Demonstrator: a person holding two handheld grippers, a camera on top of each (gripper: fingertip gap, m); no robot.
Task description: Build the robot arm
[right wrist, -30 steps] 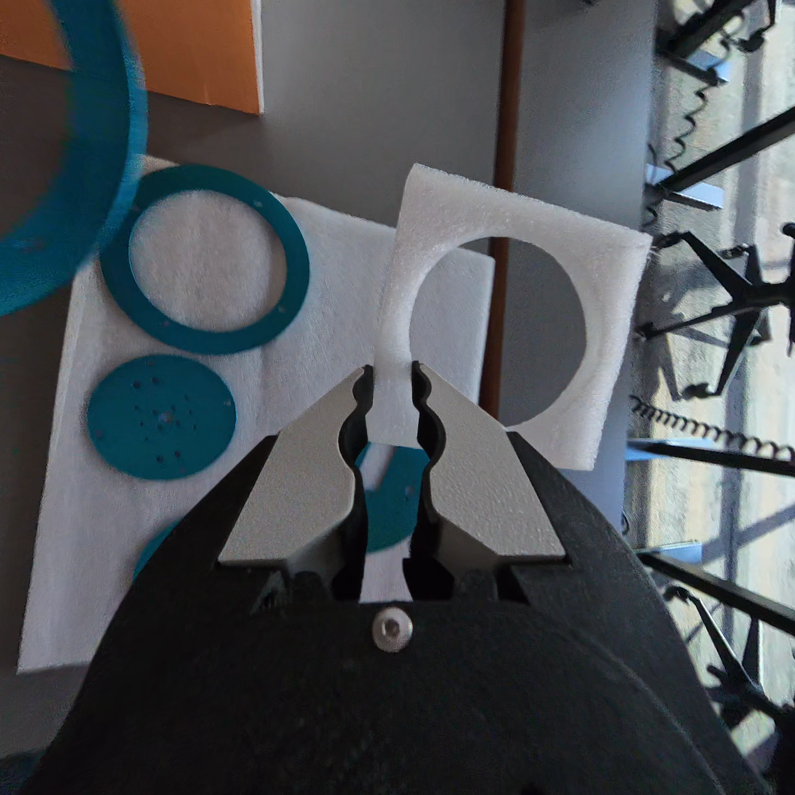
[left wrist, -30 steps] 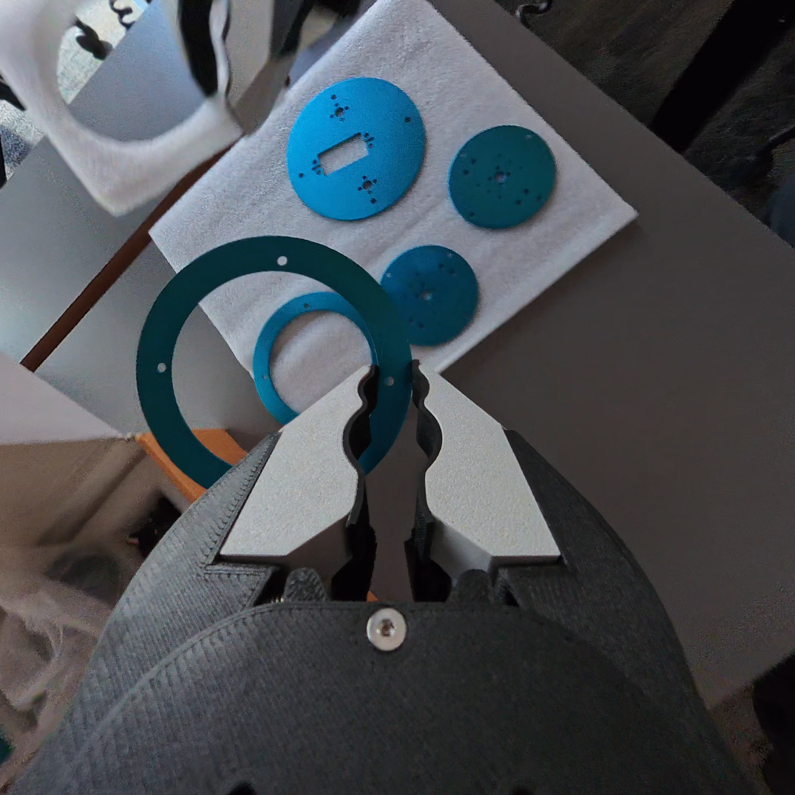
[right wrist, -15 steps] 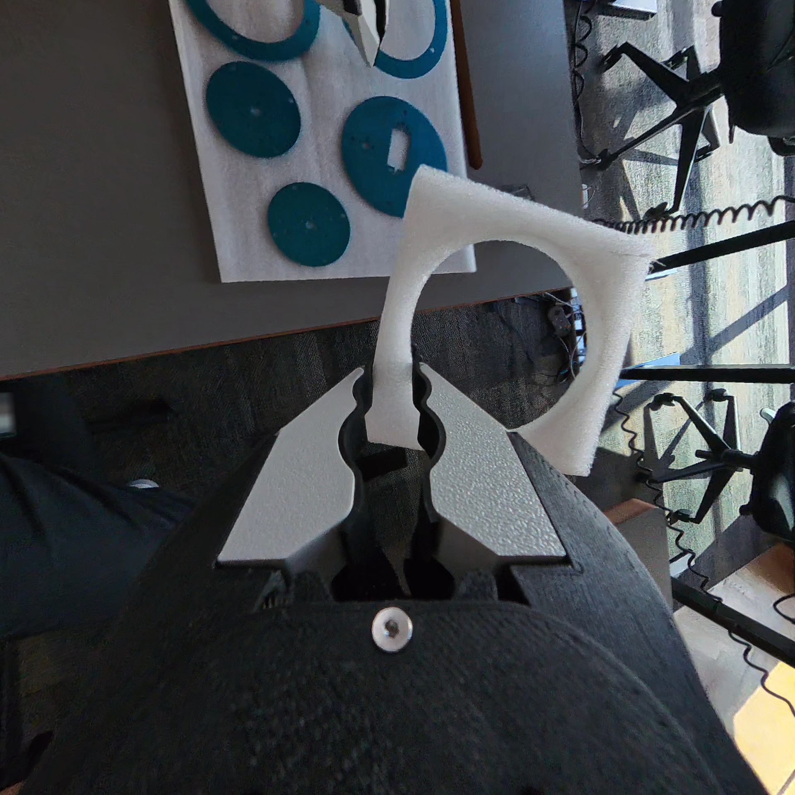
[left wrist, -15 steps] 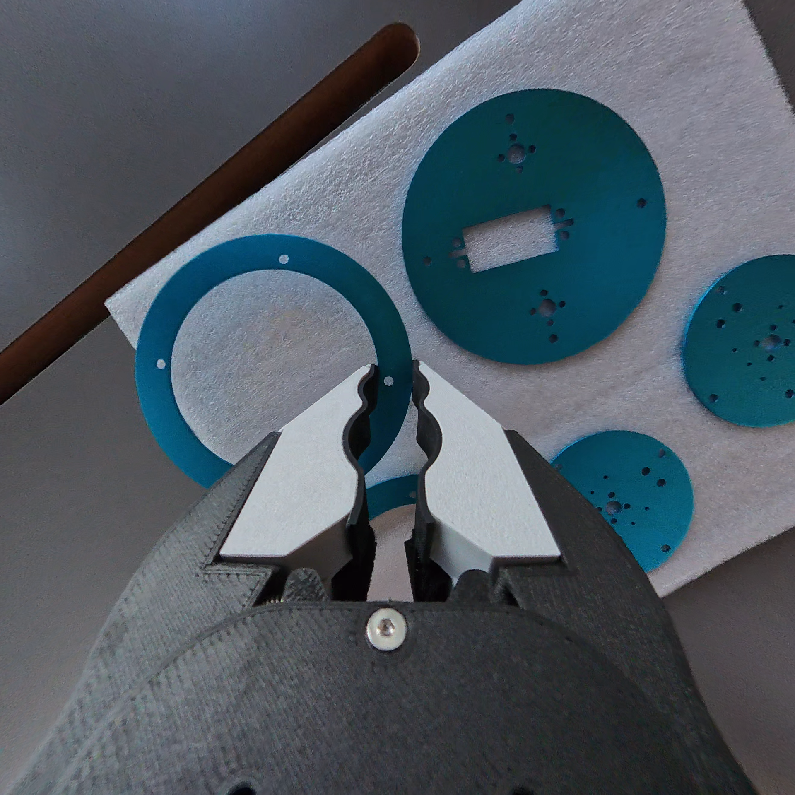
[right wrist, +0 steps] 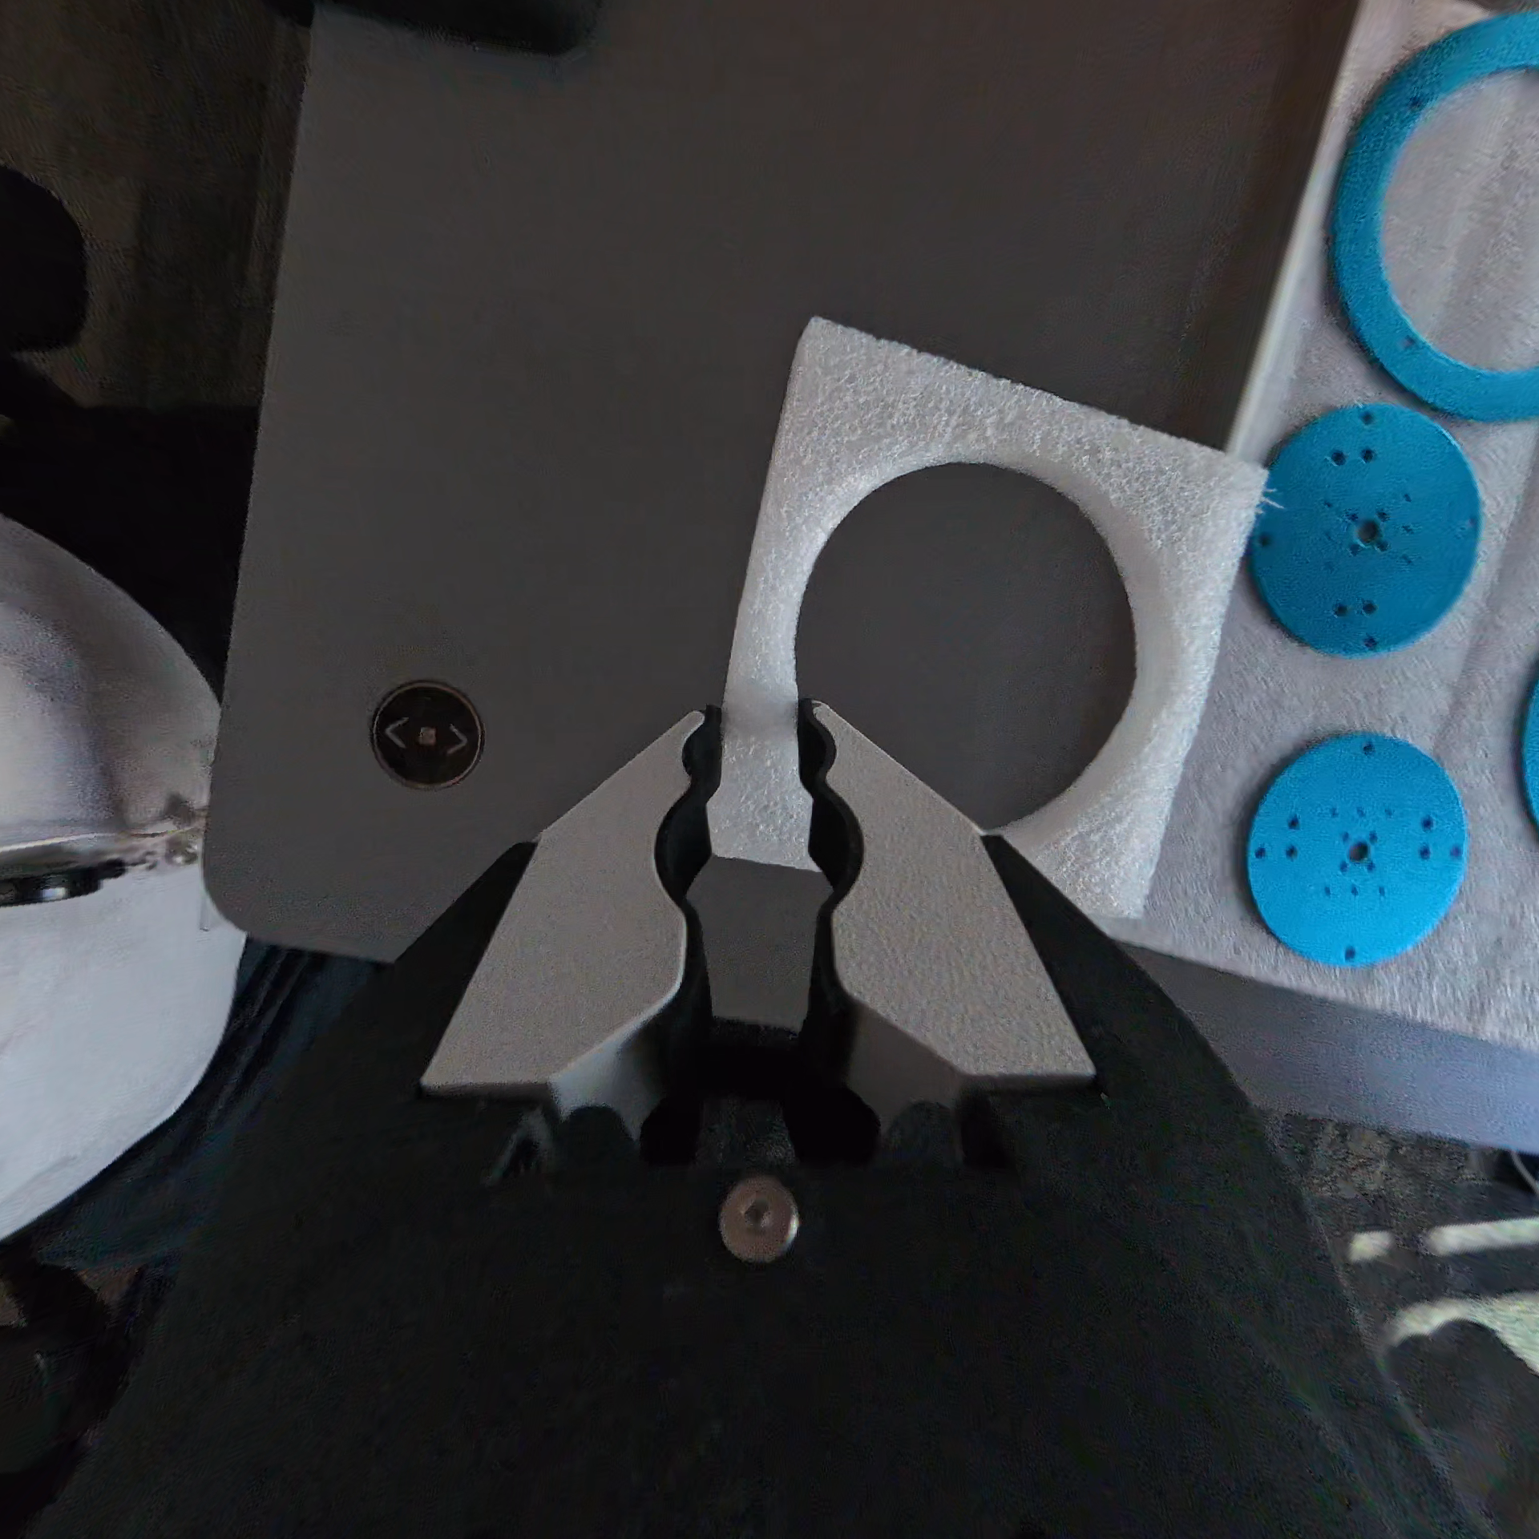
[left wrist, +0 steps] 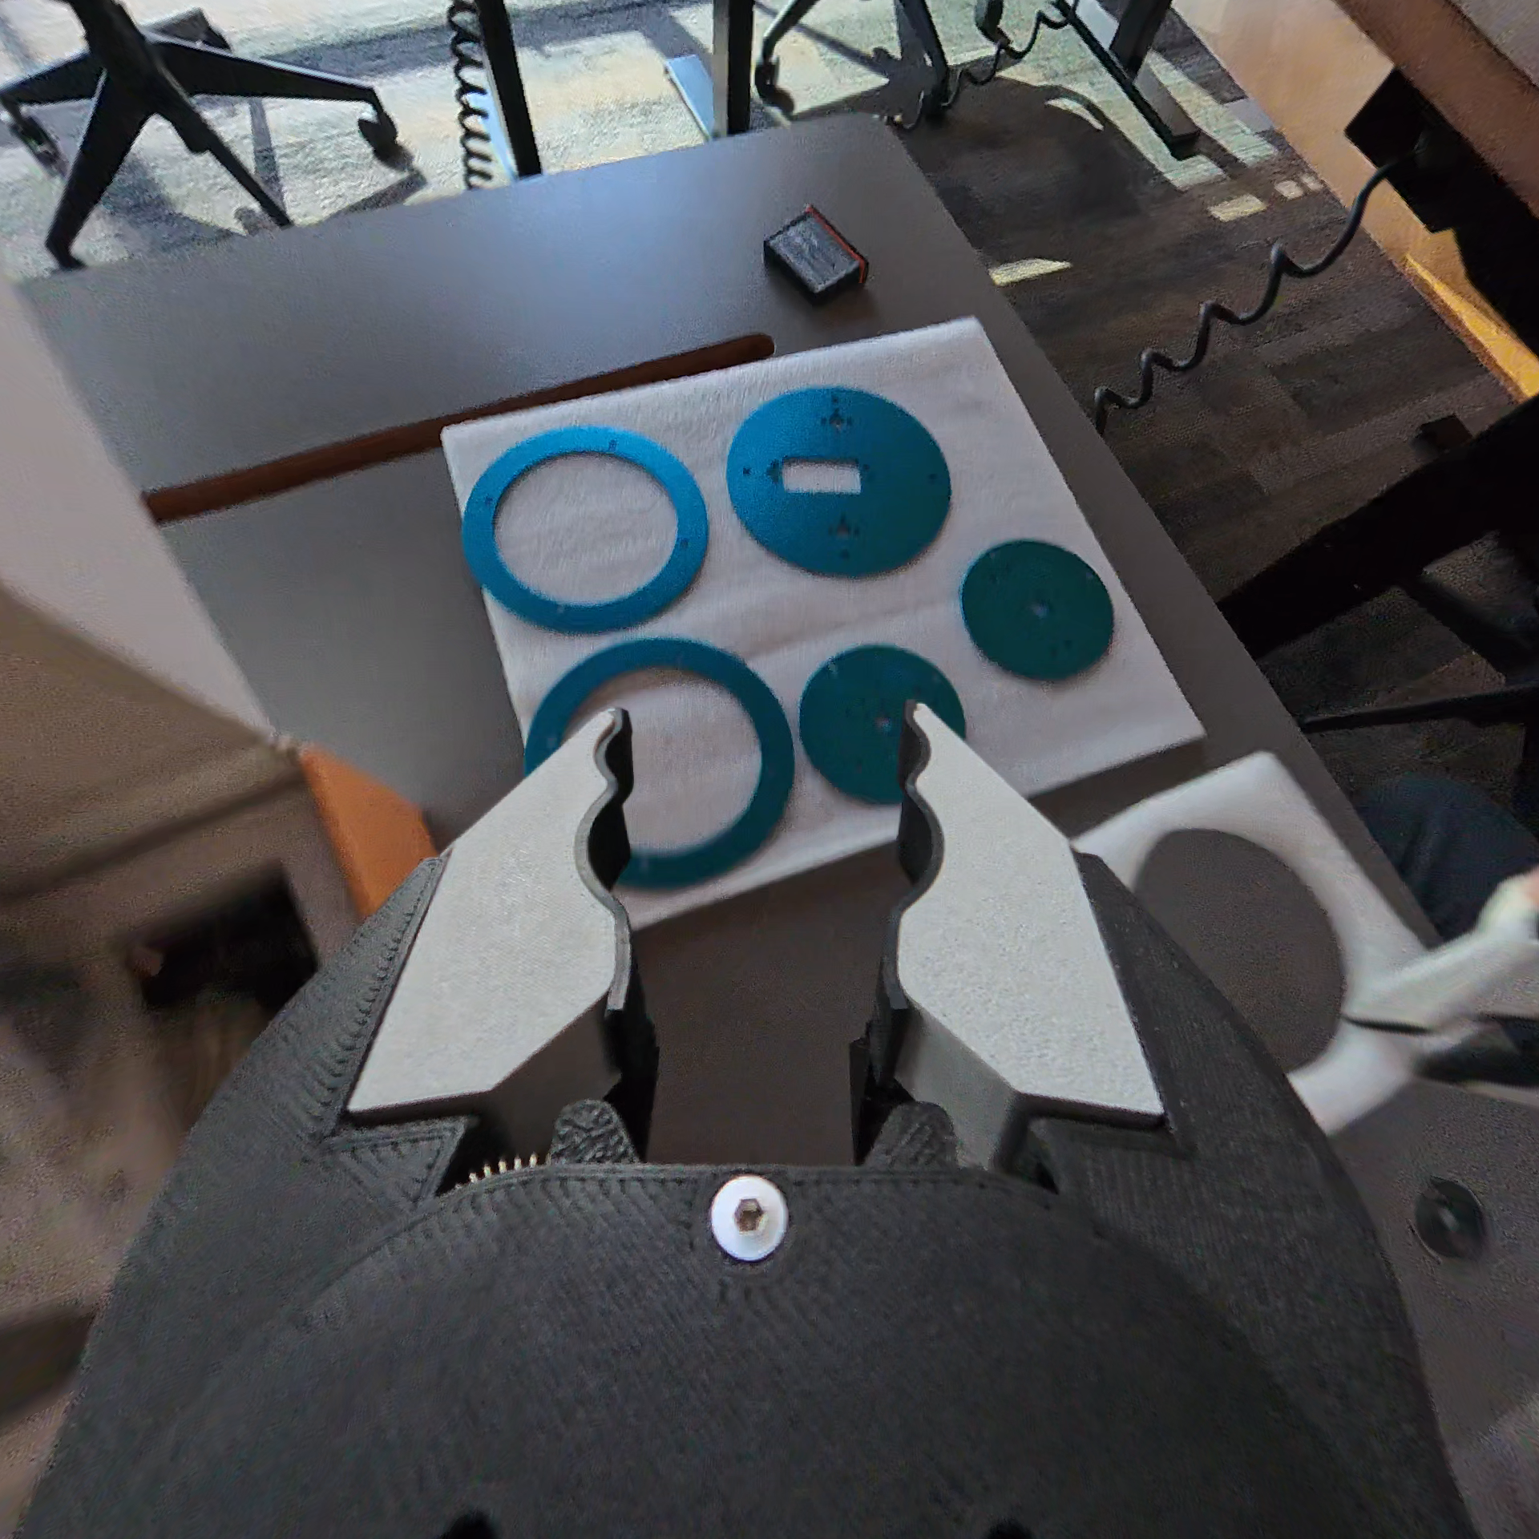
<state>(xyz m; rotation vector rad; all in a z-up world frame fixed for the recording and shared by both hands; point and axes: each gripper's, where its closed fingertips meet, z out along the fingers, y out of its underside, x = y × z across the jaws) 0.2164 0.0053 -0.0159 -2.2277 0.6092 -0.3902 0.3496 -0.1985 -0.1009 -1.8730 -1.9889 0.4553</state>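
Left wrist view: the left hand-held gripper hangs spread wide and empty above the dark grey counter, its pale textured fingers framing the white foam sheet below. On the sheet lie five flat blue plates with a matte metallic look: a near ring directly under the fingertips, a far ring beyond it, a large disc with a rectangular slot, and two smaller drilled discs. A small black box sits beyond the sheet, a brown slot runs along the sheet's far-left side, and an orange-edged carton stands left of it. Right of the sheet, a square foam frame with a round cut-out lies on the counter, the other gripper blurred at its edge.

Right wrist view: the right hand-held gripper pinches the near-left corner of the foam frame, whose far corner overlaps the foam sheet. The frame is soft, grainy and thin, and it dents at the pinch, so a light, level hold looks wisest. A round recessed button sits in the counter left of the frame.
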